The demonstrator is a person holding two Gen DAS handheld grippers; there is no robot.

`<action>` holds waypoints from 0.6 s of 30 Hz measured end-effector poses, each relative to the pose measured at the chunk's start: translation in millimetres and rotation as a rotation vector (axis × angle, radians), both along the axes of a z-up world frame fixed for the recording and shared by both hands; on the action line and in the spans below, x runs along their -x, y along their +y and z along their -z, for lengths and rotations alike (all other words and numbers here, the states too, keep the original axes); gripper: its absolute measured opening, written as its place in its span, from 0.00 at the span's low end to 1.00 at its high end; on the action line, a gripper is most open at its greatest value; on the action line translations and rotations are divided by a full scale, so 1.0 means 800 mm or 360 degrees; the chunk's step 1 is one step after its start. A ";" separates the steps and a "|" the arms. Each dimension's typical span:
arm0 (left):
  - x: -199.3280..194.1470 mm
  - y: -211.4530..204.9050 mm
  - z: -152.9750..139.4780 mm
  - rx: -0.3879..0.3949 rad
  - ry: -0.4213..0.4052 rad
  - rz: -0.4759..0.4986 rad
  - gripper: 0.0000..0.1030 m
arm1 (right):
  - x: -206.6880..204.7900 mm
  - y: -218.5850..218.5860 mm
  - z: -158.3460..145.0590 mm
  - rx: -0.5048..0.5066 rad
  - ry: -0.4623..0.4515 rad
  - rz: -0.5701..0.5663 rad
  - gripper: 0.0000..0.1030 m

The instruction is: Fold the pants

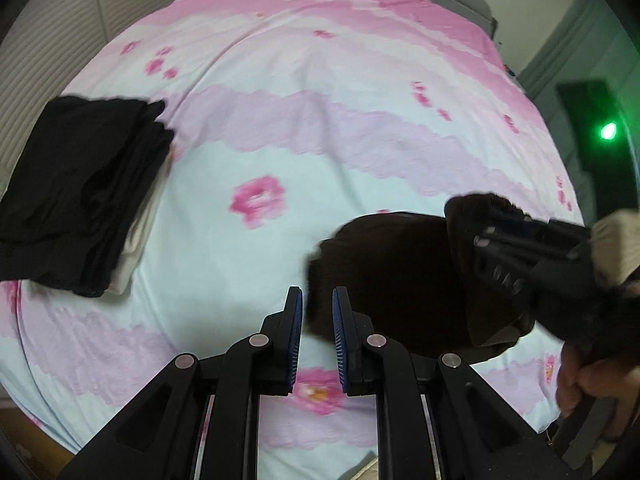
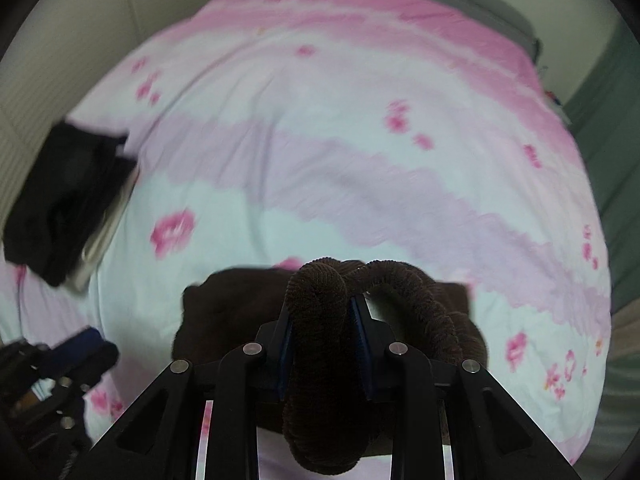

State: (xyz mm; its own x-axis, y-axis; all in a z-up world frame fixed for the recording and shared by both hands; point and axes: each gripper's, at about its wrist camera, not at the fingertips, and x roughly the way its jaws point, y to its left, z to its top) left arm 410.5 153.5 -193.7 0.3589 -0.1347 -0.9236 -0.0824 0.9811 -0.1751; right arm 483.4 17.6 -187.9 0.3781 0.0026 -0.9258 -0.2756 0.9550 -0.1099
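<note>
Dark brown corduroy pants [image 1: 400,280] lie bunched on the bed, near its front right. My right gripper [image 2: 320,312] is shut on a thick roll of the brown pants [image 2: 316,292] and holds that part lifted; it also shows in the left wrist view [image 1: 520,256] over the pants. My left gripper [image 1: 316,308] is open and empty, its blue-padded fingers [image 1: 294,320] just at the left edge of the pants. The left gripper shows at the lower left of the right wrist view [image 2: 76,356].
A bed with a pink, lilac and pale blue floral cover [image 1: 320,128] fills both views. A stack of folded black and white clothes [image 1: 80,196] lies at the bed's left side, by a ribbed wall. A green light [image 1: 608,132] glows at the right.
</note>
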 end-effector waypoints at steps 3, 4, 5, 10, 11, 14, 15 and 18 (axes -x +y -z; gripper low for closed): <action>0.004 0.026 0.011 -0.0015 0.0027 -0.0043 0.16 | 0.004 0.032 0.029 0.0059 0.0074 -0.0030 0.26; 0.005 0.035 0.015 -0.0014 0.0037 -0.0062 0.16 | 0.005 0.040 0.036 0.0079 0.0091 -0.0038 0.26; 0.006 0.044 0.019 -0.0014 0.0047 -0.0083 0.16 | 0.008 0.048 0.043 0.0107 0.0104 -0.0051 0.26; 0.011 0.073 0.029 -0.0039 0.0083 -0.0173 0.18 | 0.009 0.075 0.073 0.0156 0.0196 -0.0079 0.36; 0.012 0.077 0.029 -0.0037 0.0090 -0.0191 0.22 | 0.008 0.079 0.077 0.0145 0.0223 -0.0080 0.41; 0.013 0.089 0.024 -0.0042 0.0090 -0.0240 0.36 | 0.008 0.086 0.078 0.0029 0.0317 -0.0073 0.52; 0.014 0.092 0.020 -0.0059 0.0082 -0.0258 0.45 | 0.011 0.089 0.072 -0.0042 0.0350 -0.0085 0.52; 0.017 0.093 0.005 -0.0108 0.0050 -0.0280 0.48 | 0.024 0.101 0.043 -0.0136 0.0356 -0.0122 0.58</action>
